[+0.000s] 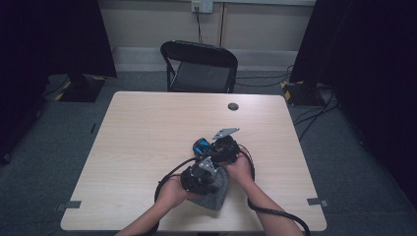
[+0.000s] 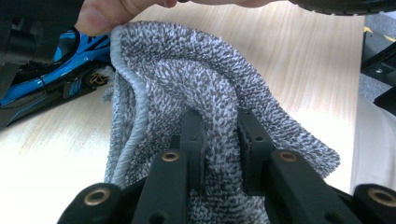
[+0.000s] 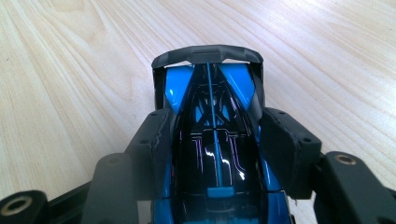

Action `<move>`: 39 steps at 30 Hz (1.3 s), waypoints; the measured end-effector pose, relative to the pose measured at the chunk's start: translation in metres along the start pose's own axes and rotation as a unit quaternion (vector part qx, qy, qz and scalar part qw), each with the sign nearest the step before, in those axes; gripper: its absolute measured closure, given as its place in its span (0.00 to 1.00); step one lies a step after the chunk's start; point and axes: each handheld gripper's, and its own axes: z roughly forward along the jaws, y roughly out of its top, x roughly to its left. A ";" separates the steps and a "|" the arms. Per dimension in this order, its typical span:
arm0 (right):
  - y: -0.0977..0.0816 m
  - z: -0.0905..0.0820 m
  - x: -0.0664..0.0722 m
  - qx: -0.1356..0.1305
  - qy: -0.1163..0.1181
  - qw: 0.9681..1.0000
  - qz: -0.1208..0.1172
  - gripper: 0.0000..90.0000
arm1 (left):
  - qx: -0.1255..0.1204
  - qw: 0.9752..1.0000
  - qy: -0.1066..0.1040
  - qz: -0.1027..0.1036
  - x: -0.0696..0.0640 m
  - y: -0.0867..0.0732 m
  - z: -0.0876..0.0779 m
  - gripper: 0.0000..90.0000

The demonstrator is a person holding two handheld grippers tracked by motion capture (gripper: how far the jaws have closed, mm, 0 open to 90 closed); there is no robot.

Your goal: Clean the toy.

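A blue and black toy car (image 3: 212,140) sits between the jaws of my right gripper (image 3: 212,144), whose pads press its two sides; its rear wing points away from the camera. In the high view the car (image 1: 200,146) shows just left of the right gripper (image 1: 222,146), low over the table (image 1: 147,128). My left gripper (image 2: 223,140) is shut on a fold of a grey knitted cloth (image 2: 187,84), which hangs beside the car (image 2: 60,70). In the high view the cloth (image 1: 219,189) lies under the left gripper (image 1: 199,177) near the table's front.
A black folding chair (image 1: 199,66) stands beyond the table's far edge. A dark round cap (image 1: 233,106) sits in the tabletop at the back right. Cables trail from both grippers toward the front edge. A thumb (image 2: 100,16) touches the cloth's top edge.
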 end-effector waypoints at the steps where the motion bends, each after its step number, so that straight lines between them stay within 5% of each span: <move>1: 0.000 0.000 0.000 0.000 0.000 1.000 0.000 0.49 | 0.001 1.000 0.001 0.003 0.000 -0.001 -0.001 0.84; 27: -0.004 -0.006 -0.005 0.008 0.010 1.000 0.011 0.46 | -0.009 1.000 0.004 0.001 -0.002 -0.009 -0.004 0.83; 31: -0.004 -0.006 -0.004 0.010 -0.002 1.000 0.009 0.34 | -0.012 1.000 0.005 -0.002 -0.001 -0.008 -0.007 0.83; 39: 0.002 -0.019 -0.010 -0.008 0.011 1.000 0.015 0.30 | -0.020 1.000 0.002 0.006 -0.002 -0.006 -0.012 0.83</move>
